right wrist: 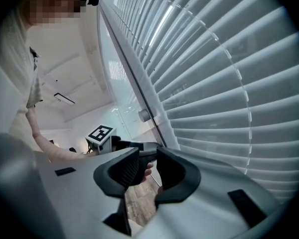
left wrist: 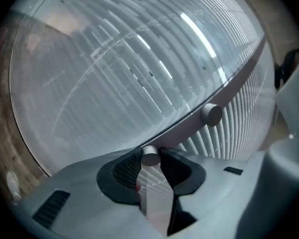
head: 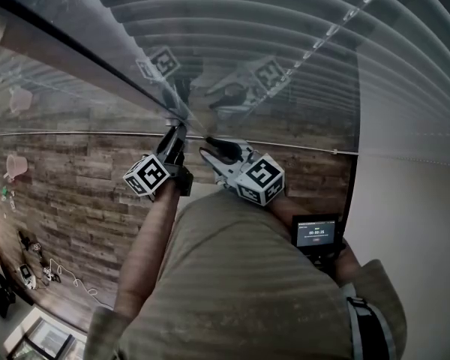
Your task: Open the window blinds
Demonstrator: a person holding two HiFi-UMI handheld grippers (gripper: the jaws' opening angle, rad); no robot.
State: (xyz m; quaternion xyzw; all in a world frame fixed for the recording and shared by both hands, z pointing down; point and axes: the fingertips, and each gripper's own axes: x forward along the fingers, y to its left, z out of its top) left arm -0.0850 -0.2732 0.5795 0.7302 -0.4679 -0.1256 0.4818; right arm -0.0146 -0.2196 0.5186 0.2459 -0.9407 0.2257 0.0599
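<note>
- 2 grippers: L hand-held gripper (left wrist: 150, 171), R hand-held gripper (right wrist: 148, 167)
- 2 marker cubes (head: 148, 175), 1 per gripper
- 1 set of window blinds (head: 285, 43)
- 1 tilt wand (left wrist: 150, 158)
- 1 small screen (head: 316, 232) on R forearm

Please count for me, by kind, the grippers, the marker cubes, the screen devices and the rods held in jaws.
Grey two-jaw grippers: 2 (left gripper, right gripper)
Black-and-white marker cubes: 2 ()
Black device with small lit screen: 1
Pale round rod in the left gripper's jaws: 1
Total: 6
</note>
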